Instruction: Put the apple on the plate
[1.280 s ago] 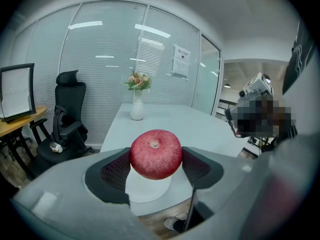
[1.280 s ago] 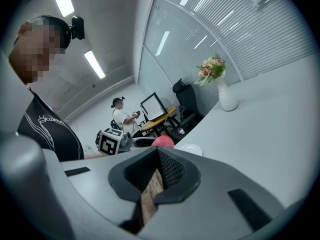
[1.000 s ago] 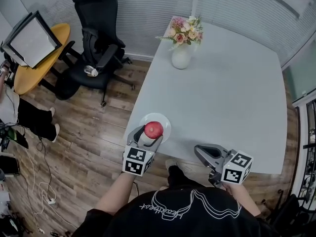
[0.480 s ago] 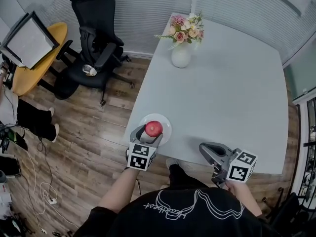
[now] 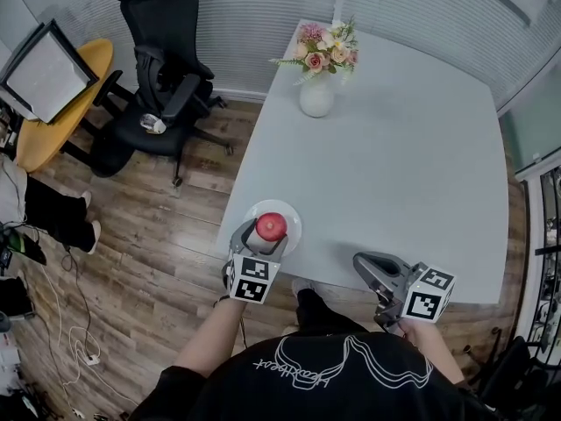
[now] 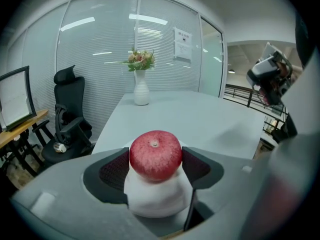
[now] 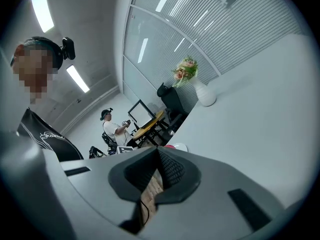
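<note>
A red apple point(image 5: 271, 226) rests on a small white plate point(image 5: 294, 217) at the near left corner of the grey table point(image 5: 394, 147). My left gripper point(image 5: 266, 235) is shut on the apple, one pad against each side. The left gripper view shows the apple point(image 6: 155, 154) between the dark pads point(image 6: 114, 170), with the plate point(image 6: 155, 201) under it. Over the table's near edge, right of the plate, my right gripper point(image 5: 359, 262) is held shut on nothing. In the right gripper view its jaws point(image 7: 157, 151) meet at the tips, with the plate point(image 7: 178, 147) small behind them.
A white vase of flowers point(image 5: 316, 97) stands at the table's far left edge. Left of the table, on the wooden floor, are a black office chair point(image 5: 162, 68) and a yellow round table point(image 5: 53, 103). A second person point(image 7: 115, 129) sits far off.
The left gripper stays around the apple on the plate. The right gripper has drifted slightly right along the near edge.
</note>
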Demonstrator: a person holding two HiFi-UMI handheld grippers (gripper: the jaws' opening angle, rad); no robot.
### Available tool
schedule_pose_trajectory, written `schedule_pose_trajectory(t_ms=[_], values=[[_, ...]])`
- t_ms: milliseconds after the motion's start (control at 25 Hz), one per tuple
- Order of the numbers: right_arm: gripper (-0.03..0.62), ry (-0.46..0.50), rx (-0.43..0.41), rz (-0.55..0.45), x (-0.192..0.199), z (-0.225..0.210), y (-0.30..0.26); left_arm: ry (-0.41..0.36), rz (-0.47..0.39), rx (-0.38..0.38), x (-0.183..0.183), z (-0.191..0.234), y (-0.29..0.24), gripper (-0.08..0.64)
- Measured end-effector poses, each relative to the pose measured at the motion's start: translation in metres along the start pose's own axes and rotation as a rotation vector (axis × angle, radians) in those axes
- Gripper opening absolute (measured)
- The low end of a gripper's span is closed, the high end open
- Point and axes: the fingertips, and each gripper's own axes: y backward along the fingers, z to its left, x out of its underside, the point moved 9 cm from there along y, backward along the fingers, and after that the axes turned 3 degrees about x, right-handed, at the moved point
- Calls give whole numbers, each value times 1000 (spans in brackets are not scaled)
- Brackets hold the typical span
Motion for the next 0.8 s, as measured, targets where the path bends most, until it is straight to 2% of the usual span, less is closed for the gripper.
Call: schedule_pose_trajectory(t_ms=[240, 360, 680, 800], values=[[9, 10, 2, 8, 5, 6, -3, -20, -40, 34, 2, -2, 4, 330], [9, 28, -18, -5, 5, 11, -4, -5, -64, 48, -1, 1, 7, 342], [9, 80, -62, -68, 5, 36, -2, 127, -187, 22, -22, -1, 60, 345], [9, 87, -84, -90, 6, 52, 1, 193, -225, 55, -32, -6, 90, 345]])
